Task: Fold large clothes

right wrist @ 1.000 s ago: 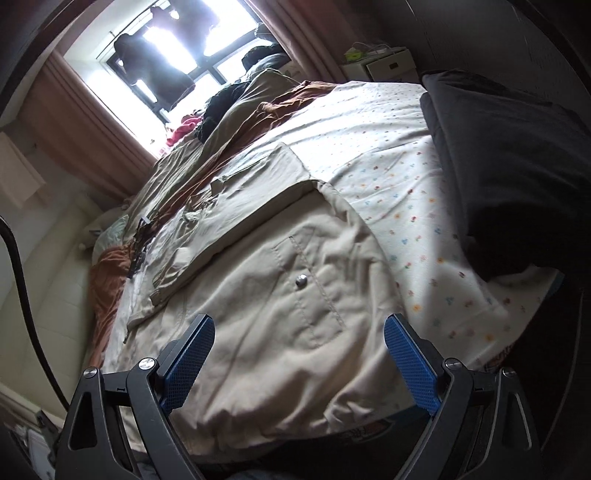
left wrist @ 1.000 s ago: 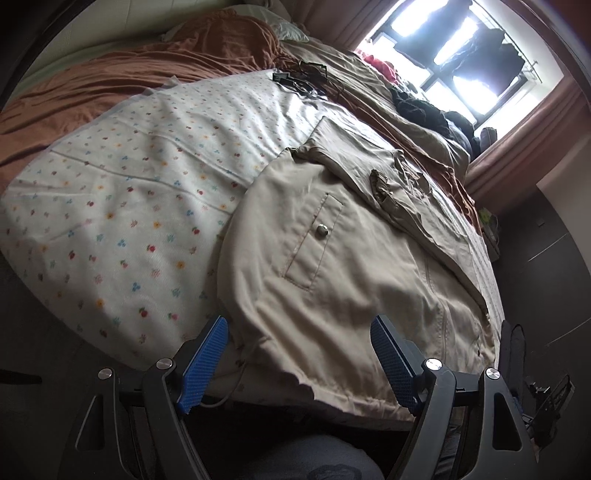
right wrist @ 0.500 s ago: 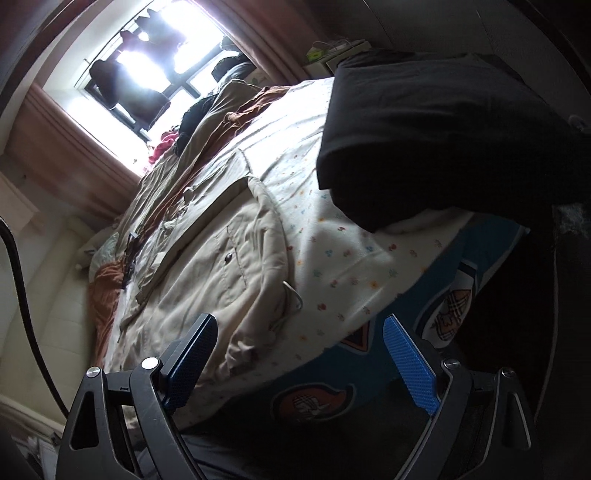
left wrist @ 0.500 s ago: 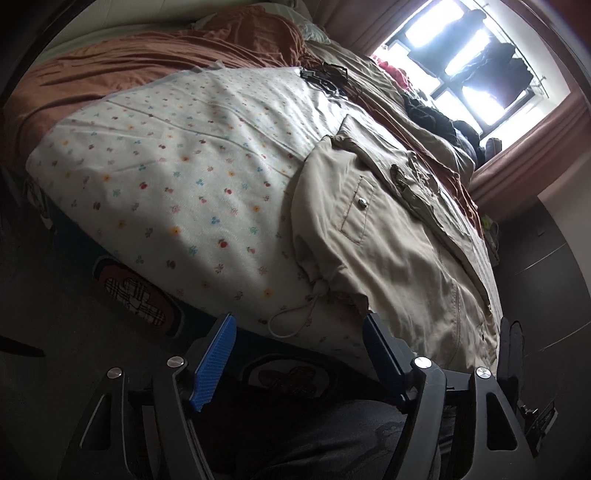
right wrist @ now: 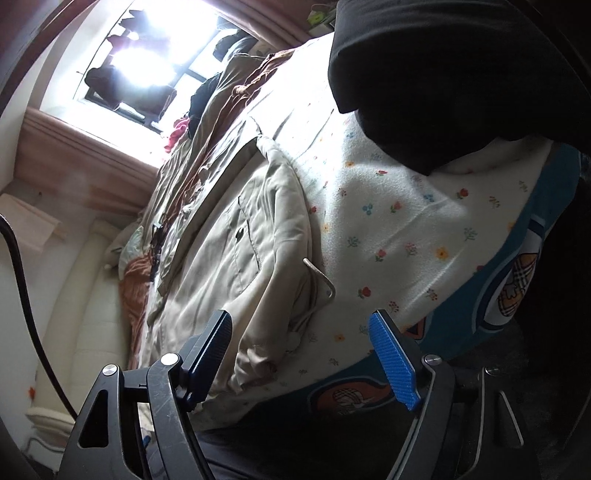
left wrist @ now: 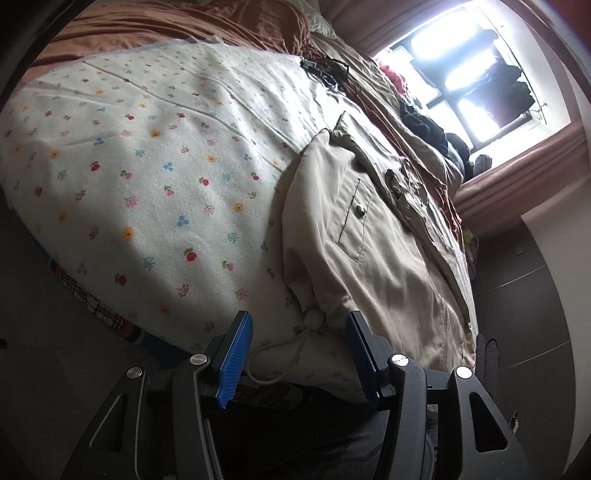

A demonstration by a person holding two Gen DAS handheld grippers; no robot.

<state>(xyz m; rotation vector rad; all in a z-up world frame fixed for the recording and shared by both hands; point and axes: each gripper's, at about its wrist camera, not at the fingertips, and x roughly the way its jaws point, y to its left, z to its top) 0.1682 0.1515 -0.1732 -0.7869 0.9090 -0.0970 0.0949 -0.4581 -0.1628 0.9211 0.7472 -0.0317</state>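
The tan jacket (left wrist: 388, 258) lies long-ways up the bed (left wrist: 129, 166), hem at the near edge. Both the left tongs (left wrist: 299, 345) and right tongs (right wrist: 301, 343) gape wide, empty, at its hem corners.

A white blanket (left wrist: 155, 177) printed with small flowers covers the near part of the bed. A rumpled brown sheet (left wrist: 177, 26) lies at its far left. A black cloth (right wrist: 443, 74) sits on the bed's right side. Dark clothes (left wrist: 506, 85) hang in the bright far window (left wrist: 465, 70), framed by brown curtains (left wrist: 517, 173).
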